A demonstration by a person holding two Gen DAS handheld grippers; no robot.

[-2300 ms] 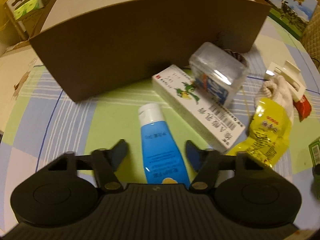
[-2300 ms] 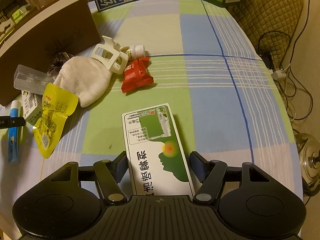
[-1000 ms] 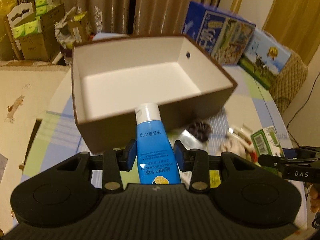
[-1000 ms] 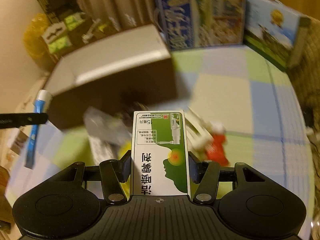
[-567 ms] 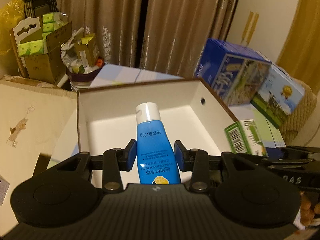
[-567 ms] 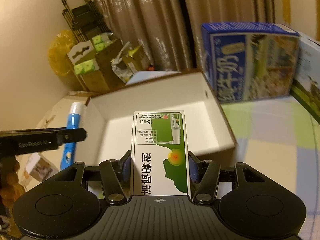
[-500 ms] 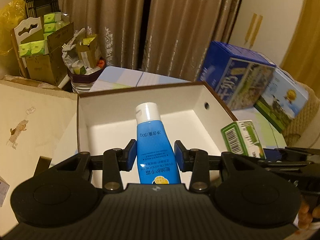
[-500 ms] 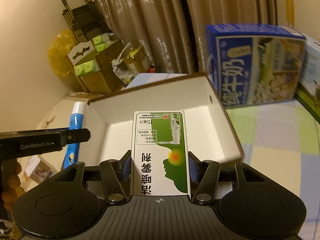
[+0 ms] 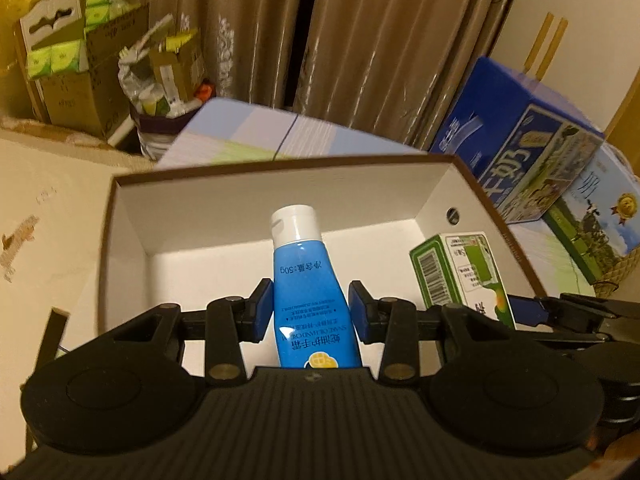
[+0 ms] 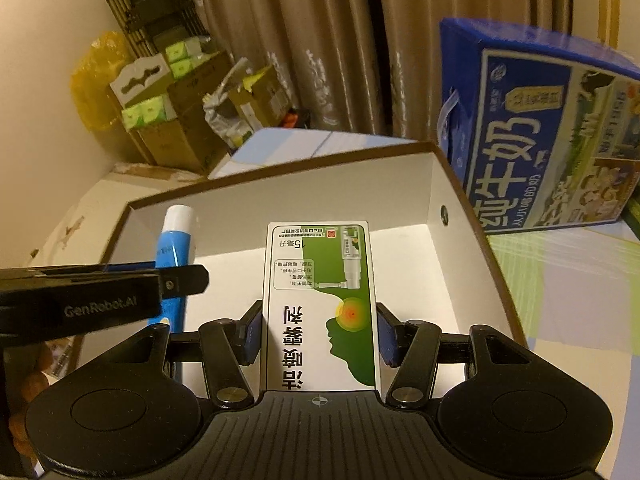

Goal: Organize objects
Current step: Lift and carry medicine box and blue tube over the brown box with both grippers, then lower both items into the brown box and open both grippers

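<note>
Now left claw (image 9: 311, 316) grips blue tube (image 9: 310, 292), right claw (image 10: 319, 334) grips green carton (image 10: 320, 304) over box (image 10: 400, 184)

My left gripper (image 9: 311, 316) clamps a glossy blue plastic tube (image 9: 310, 300) with a smooth white cap. My right gripper (image 10: 318, 332) pinches a printed card carton (image 10: 320, 304) — slight sheen. Grippers are matt black plastic, ribbed housing, blue pads (image 9: 262, 312). Brown cardboard box (image 10: 472, 216) — matt white inside.
</note>
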